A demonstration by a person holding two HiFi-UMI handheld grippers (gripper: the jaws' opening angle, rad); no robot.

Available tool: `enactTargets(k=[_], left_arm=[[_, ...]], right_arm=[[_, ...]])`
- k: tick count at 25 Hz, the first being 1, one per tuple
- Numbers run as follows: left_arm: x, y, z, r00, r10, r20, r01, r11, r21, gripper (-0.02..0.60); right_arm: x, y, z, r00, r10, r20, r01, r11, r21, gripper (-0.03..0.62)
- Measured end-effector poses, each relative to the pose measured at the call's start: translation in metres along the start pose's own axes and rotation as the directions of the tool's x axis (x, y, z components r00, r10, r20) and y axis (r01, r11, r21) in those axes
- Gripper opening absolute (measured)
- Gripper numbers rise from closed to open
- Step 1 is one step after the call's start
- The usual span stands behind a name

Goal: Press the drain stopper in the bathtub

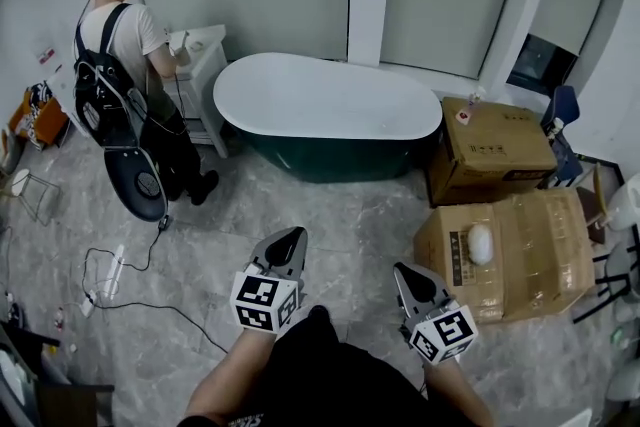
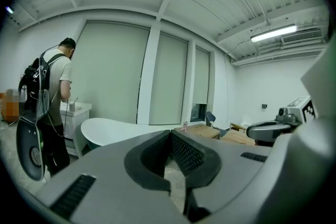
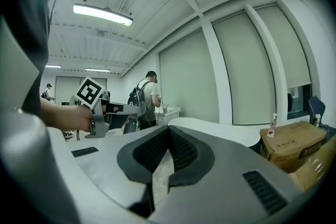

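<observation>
The bathtub [image 1: 330, 100] is white inside with a dark green outer wall and stands by the far window wall; its drain stopper does not show in any view. Both grippers hang over the grey floor well short of the tub. My left gripper [image 1: 292, 237] is shut with nothing between its jaws, and my right gripper [image 1: 403, 271] is likewise shut and empty. In the left gripper view the tub [image 2: 118, 130] lies ahead beyond the closed left gripper [image 2: 170, 135]. In the right gripper view the tub's rim [image 3: 220, 131] curves behind the closed right gripper [image 3: 169, 129].
A person with a backpack [image 1: 125, 75] stands at a white cabinet [image 1: 205, 65] left of the tub. Cardboard boxes [image 1: 495, 143] [image 1: 525, 255] are stacked right of it. A cable [image 1: 125, 290] trails across the floor at left. A blue chair [image 1: 562, 110] stands far right.
</observation>
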State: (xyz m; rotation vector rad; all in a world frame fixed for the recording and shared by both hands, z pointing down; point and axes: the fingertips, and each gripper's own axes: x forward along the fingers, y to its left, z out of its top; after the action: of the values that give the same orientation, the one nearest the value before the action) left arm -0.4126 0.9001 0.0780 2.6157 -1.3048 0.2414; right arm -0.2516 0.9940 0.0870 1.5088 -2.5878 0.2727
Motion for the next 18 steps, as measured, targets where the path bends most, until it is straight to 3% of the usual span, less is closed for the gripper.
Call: enactTargets(k=[10,18], left_arm=[[0.101,-0.006,0.006,0.998,-0.067,-0.016,0.067,0.998,-0.001,0.014],[0.213,0.003,0.009,0.988,-0.126,-0.088,0.127,0.992,-0.002,0.014]], right_arm=[[0.015,-0.080,-0.013,0.997,-0.070,-0.045,0.072,0.996,0.053,0.014],[0.076,-0.166,-0.010,0.992,-0.078,-0.094,0.086,0.992,0.088,0.014]])
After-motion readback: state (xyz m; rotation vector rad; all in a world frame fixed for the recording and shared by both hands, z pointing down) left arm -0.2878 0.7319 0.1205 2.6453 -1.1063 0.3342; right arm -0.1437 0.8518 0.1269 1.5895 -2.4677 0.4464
